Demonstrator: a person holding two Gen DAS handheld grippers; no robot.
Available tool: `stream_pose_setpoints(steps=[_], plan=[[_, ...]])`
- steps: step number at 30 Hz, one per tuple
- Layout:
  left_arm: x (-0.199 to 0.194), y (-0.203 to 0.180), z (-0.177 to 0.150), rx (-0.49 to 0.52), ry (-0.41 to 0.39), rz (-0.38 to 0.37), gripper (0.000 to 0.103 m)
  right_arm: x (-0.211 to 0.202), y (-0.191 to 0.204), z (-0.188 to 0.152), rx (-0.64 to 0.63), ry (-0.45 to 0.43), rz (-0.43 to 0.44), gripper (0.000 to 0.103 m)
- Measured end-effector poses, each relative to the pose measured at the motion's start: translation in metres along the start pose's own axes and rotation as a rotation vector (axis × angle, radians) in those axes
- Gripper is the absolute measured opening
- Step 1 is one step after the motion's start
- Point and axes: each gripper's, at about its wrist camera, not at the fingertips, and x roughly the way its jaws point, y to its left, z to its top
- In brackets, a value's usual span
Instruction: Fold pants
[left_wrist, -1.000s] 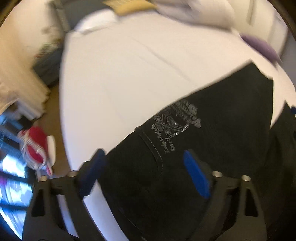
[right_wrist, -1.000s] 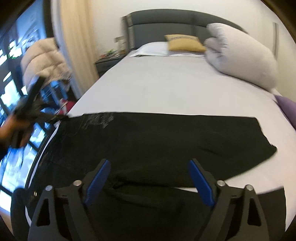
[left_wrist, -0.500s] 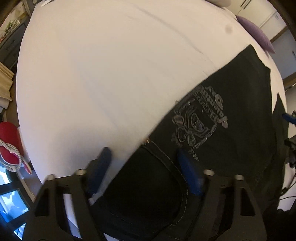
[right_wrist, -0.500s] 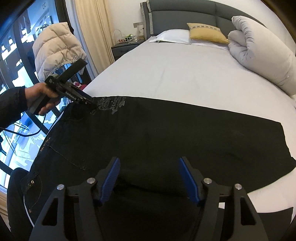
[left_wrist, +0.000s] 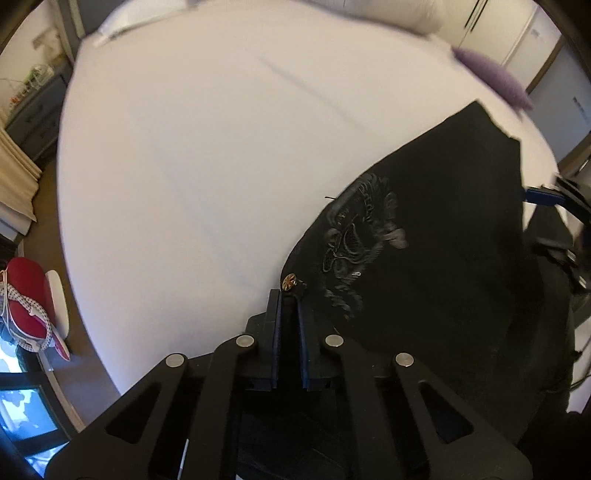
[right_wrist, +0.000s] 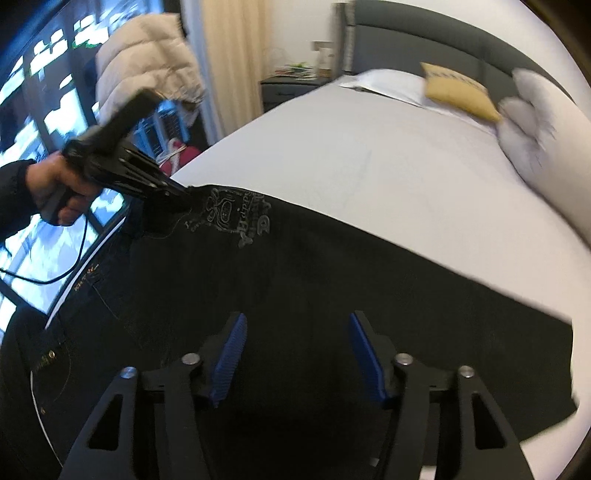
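Since a second ago the left gripper (left_wrist: 290, 295) has gone from spread wide to pinched tight on the waistband corner of the pants (left_wrist: 424, 266), right beside the little brass rivet (left_wrist: 288, 282), and the right gripper (right_wrist: 295, 332) has narrowed too; its jaws are closing over the fabric, blue ribbed pads (right_wrist: 231, 343) apart and not pressing on anything. One pair of black denim pants lies flat across the white bed (left_wrist: 192, 155), running from about 9 o'clock to 4 o'clock in the right wrist view, with one grey embroidered logo (right_wrist: 236, 218) near the waist and pale stitching along the pocket seams. From the right camera, one hand (right_wrist: 51, 192) in a dark sleeve holds the left gripper's handle at 9 o'clock. Up at 1 o'clock: one yellow cushion (right_wrist: 458, 92), one white pillow (right_wrist: 388, 83), one rolled puffy duvet (right_wrist: 543, 122), one padded grey headboard (right_wrist: 424, 40). One purple cushion (left_wrist: 491, 79) sits at 2 o'clock in the left view, and one red shoe (left_wrist: 26, 295) on the floor at 9.
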Motion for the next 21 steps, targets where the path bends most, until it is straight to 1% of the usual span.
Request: stream_pose_setpoints(steps=[1, 4, 7, 9, 11, 12, 13, 14, 15, 18, 19, 20, 21], plan=[[-0.013, -0.003, -0.006, 0.009, -0.027, 0.013, 0.006, 0.004, 0.000, 0.009, -0.030, 0.007, 0.010, 0.051], [-0.040, -0.018, -0.017, 0.050, -0.085, 0.050, 0.005, 0.014, 0.006, 0.036, -0.118, 0.011, 0.013, 0.051], [-0.045, -0.038, -0.023, 0.077, -0.122, 0.064, 0.005, 0.024, 0.018, 0.059, -0.211, 0.017, 0.028, 0.051], [-0.047, -0.048, -0.027, 0.097, -0.128, 0.080, 0.005, 0.034, 0.026, 0.070, -0.267, 0.036, 0.034, 0.051], [-0.051, -0.045, -0.026, 0.088, -0.131, 0.074, 0.005, 0.045, 0.032, 0.080, -0.308, 0.063, 0.024, 0.051], [-0.052, -0.046, -0.034, 0.082, -0.135, 0.071, 0.005, 0.050, 0.035, 0.082, -0.322, 0.074, 0.027, 0.051], [-0.051, -0.047, -0.033, 0.080, -0.138, 0.069, 0.005, 0.054, 0.037, 0.085, -0.335, 0.086, 0.036, 0.051], [-0.049, -0.051, -0.044, 0.077, -0.143, 0.066, 0.005, 0.060, 0.039, 0.087, -0.353, 0.102, 0.047, 0.051], [-0.049, -0.050, -0.049, 0.074, -0.145, 0.062, 0.005, 0.066, 0.040, 0.090, -0.371, 0.120, 0.049, 0.051], [-0.048, -0.050, -0.047, 0.079, -0.151, 0.061, 0.005, 0.081, 0.042, 0.093, -0.402, 0.171, 0.069, 0.051], [-0.048, -0.050, -0.047, 0.079, -0.153, 0.057, 0.005, 0.086, 0.040, 0.094, -0.402, 0.191, 0.072, 0.048], [-0.048, -0.049, -0.050, 0.078, -0.155, 0.057, 0.005, 0.090, 0.039, 0.096, -0.399, 0.210, 0.081, 0.037], [-0.047, -0.048, -0.052, 0.076, -0.154, 0.054, 0.005, 0.093, 0.038, 0.096, -0.392, 0.220, 0.091, 0.031]])
